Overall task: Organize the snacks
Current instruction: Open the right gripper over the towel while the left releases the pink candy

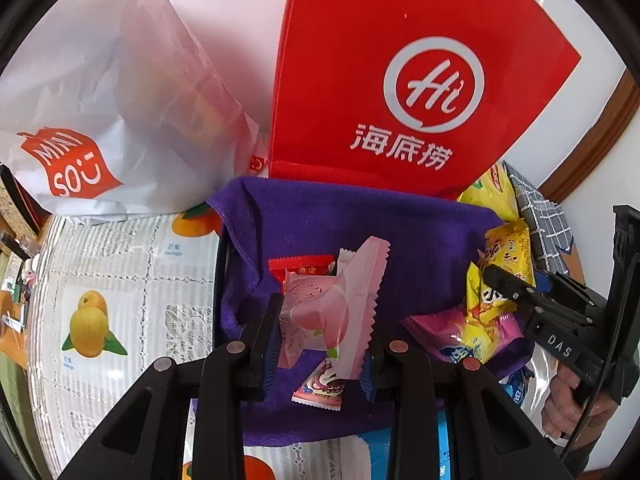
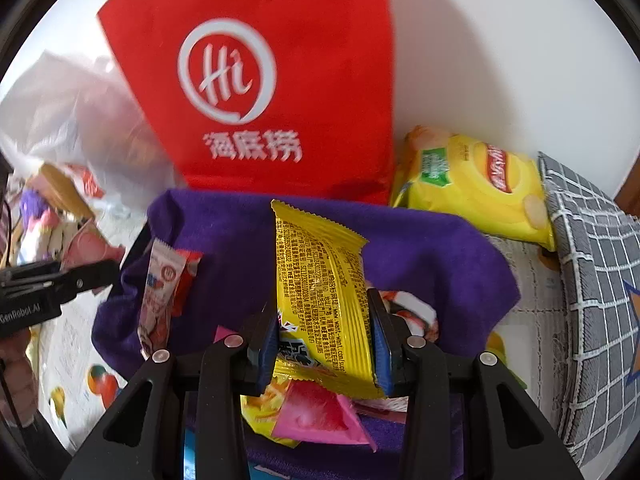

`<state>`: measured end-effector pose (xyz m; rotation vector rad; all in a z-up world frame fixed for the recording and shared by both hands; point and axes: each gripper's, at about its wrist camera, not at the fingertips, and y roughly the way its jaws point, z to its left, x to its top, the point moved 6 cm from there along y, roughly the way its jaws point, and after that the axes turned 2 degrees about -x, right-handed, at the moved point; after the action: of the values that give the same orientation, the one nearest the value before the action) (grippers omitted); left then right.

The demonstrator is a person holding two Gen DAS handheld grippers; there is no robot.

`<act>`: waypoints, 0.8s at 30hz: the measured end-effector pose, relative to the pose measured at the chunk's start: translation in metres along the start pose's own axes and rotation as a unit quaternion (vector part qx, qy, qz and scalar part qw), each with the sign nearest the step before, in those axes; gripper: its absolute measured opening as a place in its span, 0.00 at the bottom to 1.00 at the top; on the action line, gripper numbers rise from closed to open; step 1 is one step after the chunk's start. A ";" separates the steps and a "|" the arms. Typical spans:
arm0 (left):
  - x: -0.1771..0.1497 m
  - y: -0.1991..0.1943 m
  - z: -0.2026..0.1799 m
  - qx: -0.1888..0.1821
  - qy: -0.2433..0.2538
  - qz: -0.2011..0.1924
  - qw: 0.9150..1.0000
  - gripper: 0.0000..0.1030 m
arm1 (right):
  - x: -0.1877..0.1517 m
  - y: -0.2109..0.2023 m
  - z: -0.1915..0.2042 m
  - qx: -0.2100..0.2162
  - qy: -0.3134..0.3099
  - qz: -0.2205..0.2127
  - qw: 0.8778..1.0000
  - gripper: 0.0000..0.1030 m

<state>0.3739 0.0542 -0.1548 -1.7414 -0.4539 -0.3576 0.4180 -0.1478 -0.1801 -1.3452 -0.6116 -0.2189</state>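
My left gripper is shut on a pink peach-print snack packet and holds it above a purple cloth that lines a container. My right gripper is shut on a yellow snack packet over the same purple cloth. The right gripper also shows at the right of the left wrist view, and the left gripper at the left edge of the right wrist view. Loose packets lie on the cloth: a red-and-white one, a pink-and-yellow one and a red one.
A red paper bag with a white "Hi" logo stands behind the cloth. A white Miniso bag stands at the back left. A yellow chips bag and a grey checked fabric bin are at the right. A fruit-print tablecloth covers the table.
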 end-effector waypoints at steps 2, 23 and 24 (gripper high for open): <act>-0.002 0.004 -0.001 0.004 0.001 0.009 1.000 0.29 | -0.001 0.000 0.003 -0.007 -0.007 -0.001 1.000 0.39; -0.012 0.030 0.001 0.022 0.003 0.063 0.998 0.33 | 0.005 -0.028 0.014 0.036 -0.016 -0.037 0.999 0.65; -0.012 0.031 0.001 0.020 0.004 0.064 0.998 0.33 | 0.005 -0.029 0.014 0.043 -0.016 -0.039 0.998 0.65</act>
<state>0.3782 0.0479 -0.1872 -1.7197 -0.3393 -0.2613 0.4037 -0.1399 -0.1515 -1.2450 -0.6929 -0.2325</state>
